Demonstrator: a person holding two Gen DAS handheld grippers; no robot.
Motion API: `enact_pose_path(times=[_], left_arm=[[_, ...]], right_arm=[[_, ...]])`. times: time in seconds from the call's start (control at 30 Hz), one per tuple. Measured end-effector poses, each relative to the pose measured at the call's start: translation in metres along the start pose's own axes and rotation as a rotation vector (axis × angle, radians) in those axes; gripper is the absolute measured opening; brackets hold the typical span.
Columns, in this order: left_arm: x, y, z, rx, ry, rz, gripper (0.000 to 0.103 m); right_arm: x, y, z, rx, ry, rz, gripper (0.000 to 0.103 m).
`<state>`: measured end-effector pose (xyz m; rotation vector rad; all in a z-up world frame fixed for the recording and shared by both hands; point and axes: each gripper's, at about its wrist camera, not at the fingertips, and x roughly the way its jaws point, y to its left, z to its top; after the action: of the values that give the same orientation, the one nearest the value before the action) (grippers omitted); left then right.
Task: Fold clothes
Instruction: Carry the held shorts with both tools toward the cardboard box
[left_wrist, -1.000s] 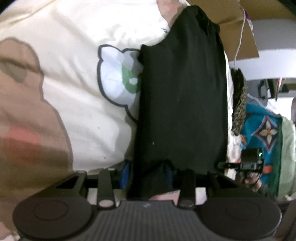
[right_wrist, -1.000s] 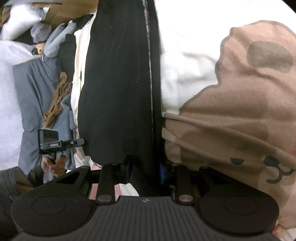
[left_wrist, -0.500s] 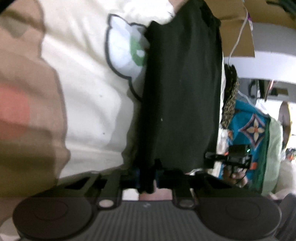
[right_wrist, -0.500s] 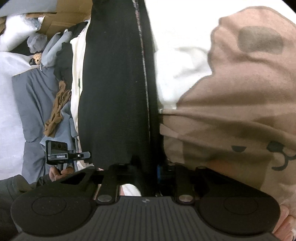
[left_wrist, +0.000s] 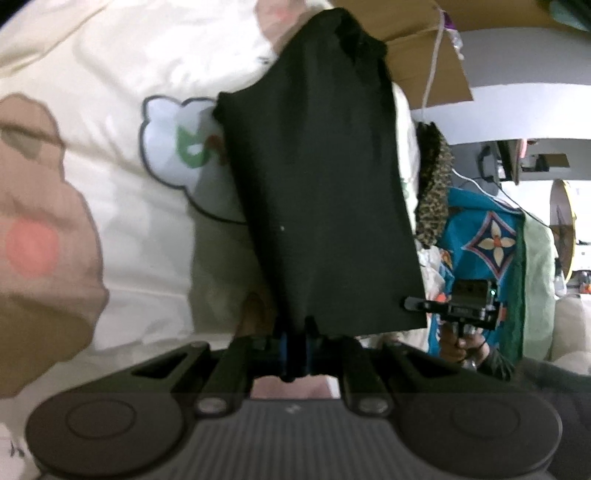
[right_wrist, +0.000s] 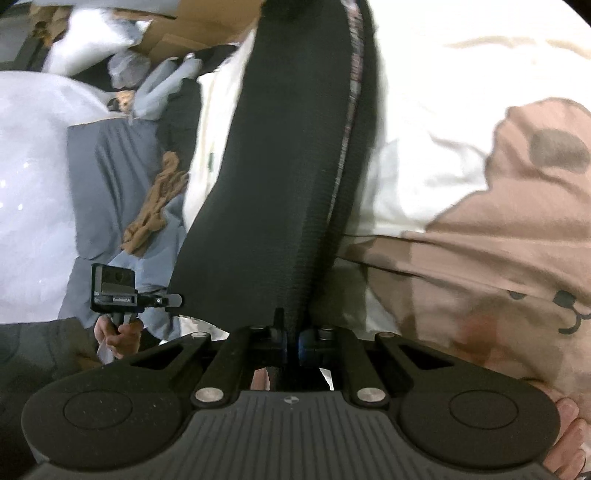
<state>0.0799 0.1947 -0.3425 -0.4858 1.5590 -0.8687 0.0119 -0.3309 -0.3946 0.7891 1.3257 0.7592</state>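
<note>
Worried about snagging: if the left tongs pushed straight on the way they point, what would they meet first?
The black garment itself: the left tongs are already shut on its near edge, and the cloth stretches straight ahead. Beyond it probably lies the cream cartoon-print bedding, though depth is unclear.

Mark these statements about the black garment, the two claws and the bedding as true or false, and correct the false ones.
1. Both claws are clamped on the black fabric garment. True: the left claw and the right claw each pinch its near edge.
2. The garment lies over a plain blue sheet. False: under it is a cream cartoon-print bedspread with brown patches.
3. A leopard-print fabric piece sits to the right of the garment in the left wrist view. True.
4. The right claw stands wide open. False: it is shut on the garment.
5. A pale stitched seam runs along the garment in the right wrist view. True.
</note>
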Motion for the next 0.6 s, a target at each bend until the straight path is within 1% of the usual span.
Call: enact_pose_path(times=[0.13,0.27,0.47,0.6], left_arm=[[-0.008,-0.014,-0.005,0.023,0.004,0.006,0.009],[-0.016,-0.019,-0.011,0.030,0.017,0.017,0.009],[-0.016,-0.033,-0.015,0.026,0.042,0.005,0.009],[-0.021,-0.031,-0.028,0.000,0.044,0.006,0.009]], right_arm=[[-0.011,0.013,0.000,-0.031,-0.002,0.041,0.002],[-0.024,0.022,-0.003,-0.047,-0.001,0.071,0.002],[-0.037,0.030,-0.014,-0.049,0.043,0.097,0.002],[-0.037,0.033,-0.023,-0.047,0.078,0.111,0.002]])
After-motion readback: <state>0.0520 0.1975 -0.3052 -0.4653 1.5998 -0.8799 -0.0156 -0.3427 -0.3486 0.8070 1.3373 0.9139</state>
